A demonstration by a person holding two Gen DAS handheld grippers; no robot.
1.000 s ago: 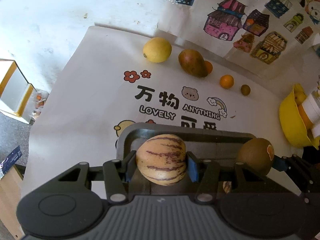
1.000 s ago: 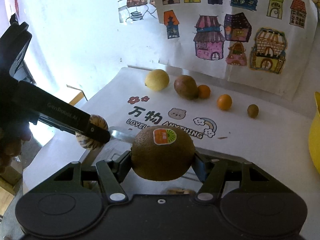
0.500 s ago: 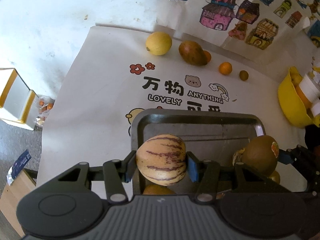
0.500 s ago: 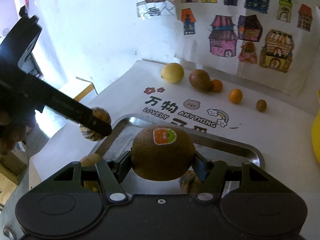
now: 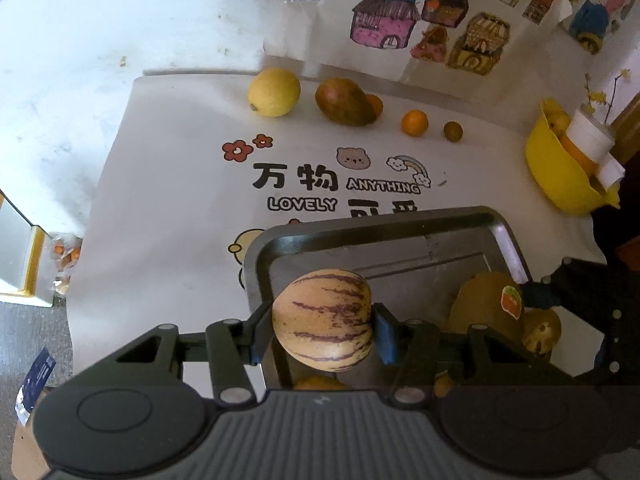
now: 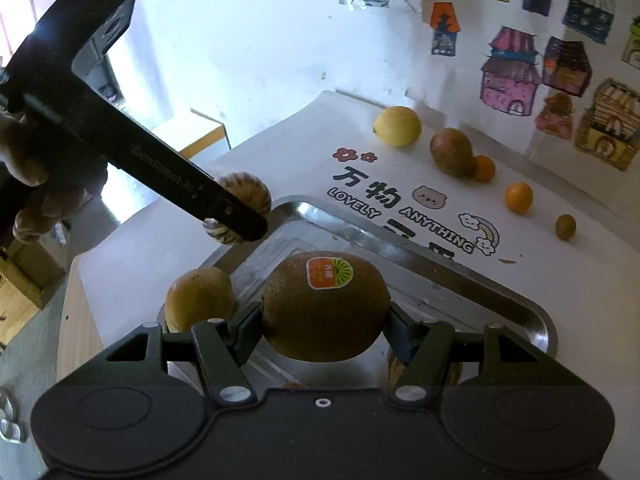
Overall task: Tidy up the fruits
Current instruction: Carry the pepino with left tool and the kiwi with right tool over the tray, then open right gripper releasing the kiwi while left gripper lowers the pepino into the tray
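Note:
My left gripper (image 5: 322, 330) is shut on a cream melon with purple stripes (image 5: 322, 320), held above the near left part of a metal tray (image 5: 360, 228). My right gripper (image 6: 325, 330) is shut on a brown kiwi with a red sticker (image 6: 325, 308), above the same tray (image 6: 480, 280). The left wrist view shows the kiwi (image 5: 486, 302) at the tray's right side. In the right wrist view the striped melon (image 6: 244, 188) hangs over the tray's left corner. More fruit lies in the tray, such as a yellow-brown one (image 6: 198, 296), partly hidden.
Along the mat's far edge lie a lemon (image 5: 274, 91), a mango (image 5: 344, 102), two small oranges (image 5: 415, 123) and a small brown fruit (image 5: 453, 131). A yellow bowl (image 5: 560, 176) with fruit and a white cup stands at the right. House drawings hang on the wall behind.
Both grippers have drawn back and rolled with their fruit still held, so more of the tray and the fruit in it now shows beneath them.

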